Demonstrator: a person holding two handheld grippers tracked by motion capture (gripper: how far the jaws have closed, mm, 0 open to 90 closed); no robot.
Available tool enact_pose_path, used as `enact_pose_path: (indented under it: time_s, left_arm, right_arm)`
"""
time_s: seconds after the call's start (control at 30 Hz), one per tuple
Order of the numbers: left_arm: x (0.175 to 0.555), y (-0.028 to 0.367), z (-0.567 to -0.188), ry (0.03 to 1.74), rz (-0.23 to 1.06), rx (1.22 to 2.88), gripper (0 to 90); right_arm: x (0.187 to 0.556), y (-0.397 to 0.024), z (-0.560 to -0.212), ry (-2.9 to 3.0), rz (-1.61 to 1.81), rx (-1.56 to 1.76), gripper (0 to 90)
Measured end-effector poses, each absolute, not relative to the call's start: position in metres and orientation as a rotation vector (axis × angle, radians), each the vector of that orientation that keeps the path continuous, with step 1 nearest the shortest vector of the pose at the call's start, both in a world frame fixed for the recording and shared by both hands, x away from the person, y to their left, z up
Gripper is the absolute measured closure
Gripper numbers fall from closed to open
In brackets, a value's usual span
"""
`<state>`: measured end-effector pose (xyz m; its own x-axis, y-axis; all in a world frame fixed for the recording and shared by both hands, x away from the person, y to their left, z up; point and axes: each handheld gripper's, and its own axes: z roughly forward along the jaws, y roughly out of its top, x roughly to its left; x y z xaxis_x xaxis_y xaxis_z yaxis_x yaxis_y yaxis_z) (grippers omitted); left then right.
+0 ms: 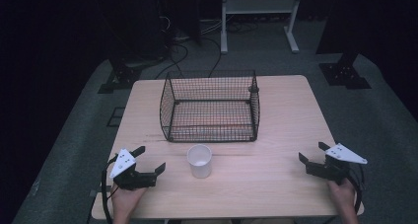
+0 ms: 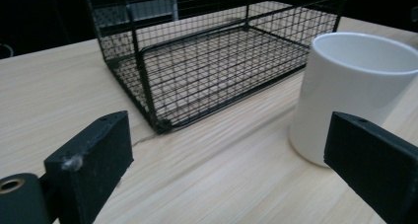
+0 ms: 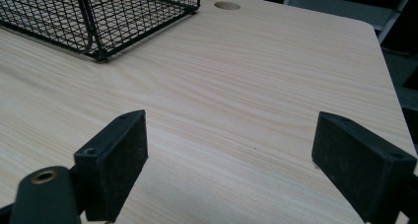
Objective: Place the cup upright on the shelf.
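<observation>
Item: white cup [image 1: 199, 161], plain, straight-walled, no handle seen, upright and empty, standing on the wooden table [image 1: 276, 184] just in front of the black wire basket [image 1: 210, 105], apart from its front wall. Status: work judged barely begun; cup untouched, basket empty, so grasp, lift and placing in the basket all appear outstanding. Left gripper [image 1: 145, 160]: jaws wide, holding nothing, near the cup and angled toward it. Right gripper [image 1: 311, 152]: jaws wide, holding nothing, well apart from the cup over bare tabletop.
</observation>
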<state>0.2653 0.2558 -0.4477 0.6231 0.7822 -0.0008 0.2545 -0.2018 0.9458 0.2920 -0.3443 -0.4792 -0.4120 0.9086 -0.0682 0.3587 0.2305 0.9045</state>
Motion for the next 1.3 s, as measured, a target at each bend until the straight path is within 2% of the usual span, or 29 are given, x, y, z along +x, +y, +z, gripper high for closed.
enact_pose_path:
  time_s: [1.3]
  left_arm:
    - [0.265, 0.2, -0.418, 0.592, 0.451, 1.913, 0.7]
  right_arm:
    - [0.292, -0.342, -0.479, 1.9, 1.13, 1.149, 13.1]
